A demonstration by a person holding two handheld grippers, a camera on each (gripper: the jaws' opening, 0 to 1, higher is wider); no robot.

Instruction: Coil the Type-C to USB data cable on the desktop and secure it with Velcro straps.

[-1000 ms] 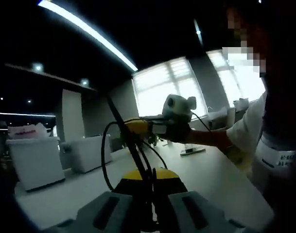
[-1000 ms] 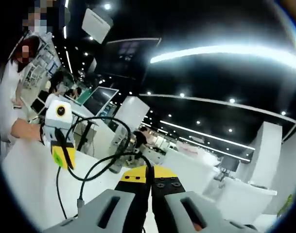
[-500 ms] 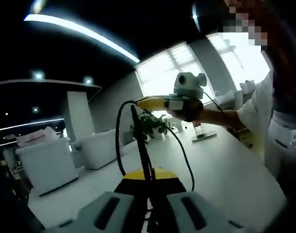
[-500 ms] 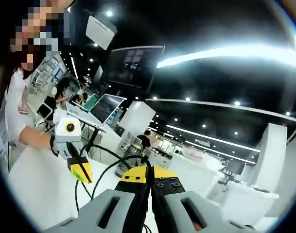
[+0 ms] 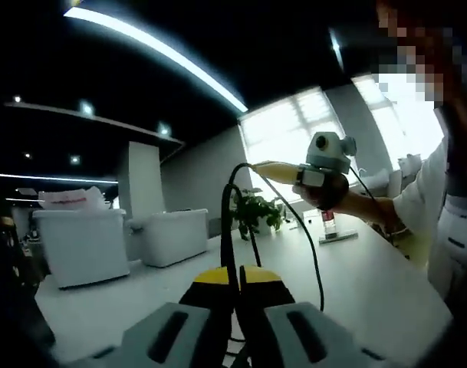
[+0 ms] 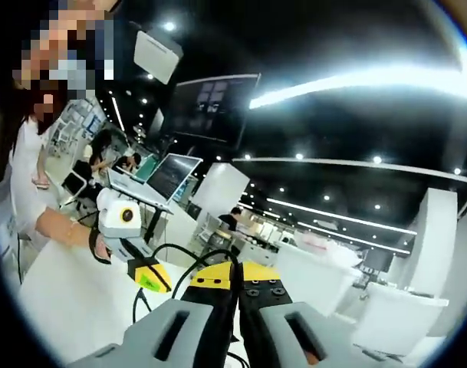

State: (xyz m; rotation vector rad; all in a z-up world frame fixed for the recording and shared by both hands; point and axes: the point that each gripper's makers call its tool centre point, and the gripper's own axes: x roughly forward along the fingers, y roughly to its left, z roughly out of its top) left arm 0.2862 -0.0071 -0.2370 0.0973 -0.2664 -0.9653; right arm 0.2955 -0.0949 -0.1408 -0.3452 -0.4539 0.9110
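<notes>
Your left gripper (image 5: 237,280) and right gripper (image 6: 236,280) are each clamped tight on the black cable (image 5: 227,222), looped between them above the white desk (image 5: 356,276).

Open-plan office: white desks (image 5: 371,284), laptops (image 6: 170,175), strip lights (image 6: 356,80).
</notes>
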